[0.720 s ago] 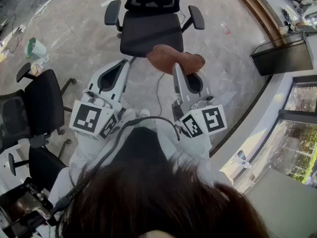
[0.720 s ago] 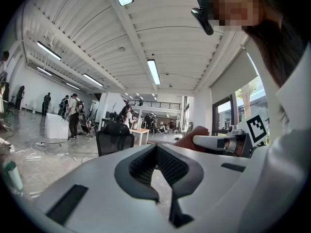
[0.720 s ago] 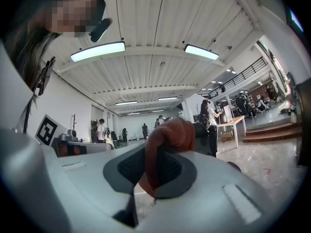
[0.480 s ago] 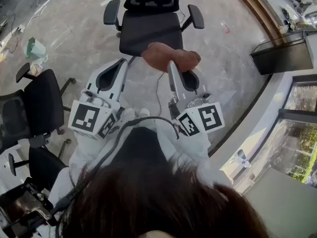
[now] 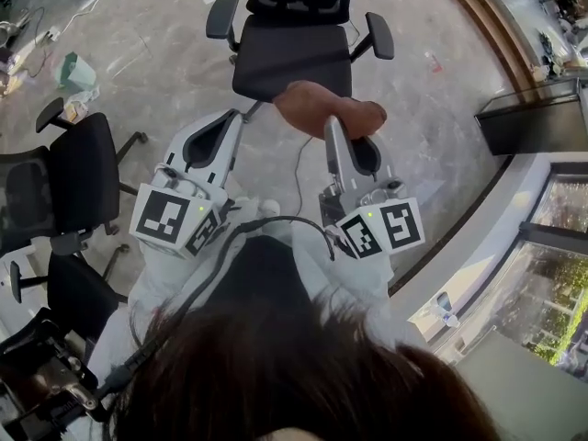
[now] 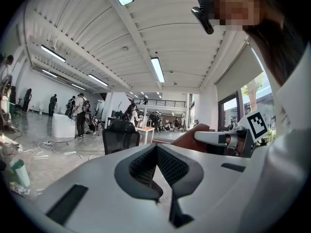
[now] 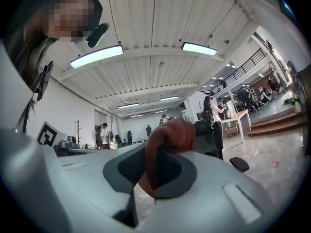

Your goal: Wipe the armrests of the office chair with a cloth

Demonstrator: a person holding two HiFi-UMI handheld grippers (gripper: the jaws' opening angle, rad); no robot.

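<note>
The black office chair [image 5: 292, 58] stands in front of me, with its left armrest [image 5: 221, 15] and right armrest [image 5: 379, 35] both bare. A brown cloth [image 5: 326, 108] hangs bunched just in front of the seat's front edge. My right gripper [image 5: 336, 125] is shut on it, and the cloth [image 7: 167, 132] sticks up between the jaws of that gripper [image 7: 153, 152]. My left gripper [image 5: 239, 116] is beside it to the left, short of the seat. Its jaws meet with nothing in them [image 6: 156, 152]. From there the cloth [image 6: 187, 139] shows to the right.
Two more black chairs [image 5: 78, 186] stand close at my left. A green object [image 5: 78, 70] and cables lie on the concrete floor at the far left. A curved step [image 5: 478, 26] and a glass case [image 5: 533, 108] line the right side. People stand far off in the hall.
The head view has shifted a little, so the chair sits slightly further right in the picture. Both grippers hold much the same pose, and the cloth stays in the right one.
</note>
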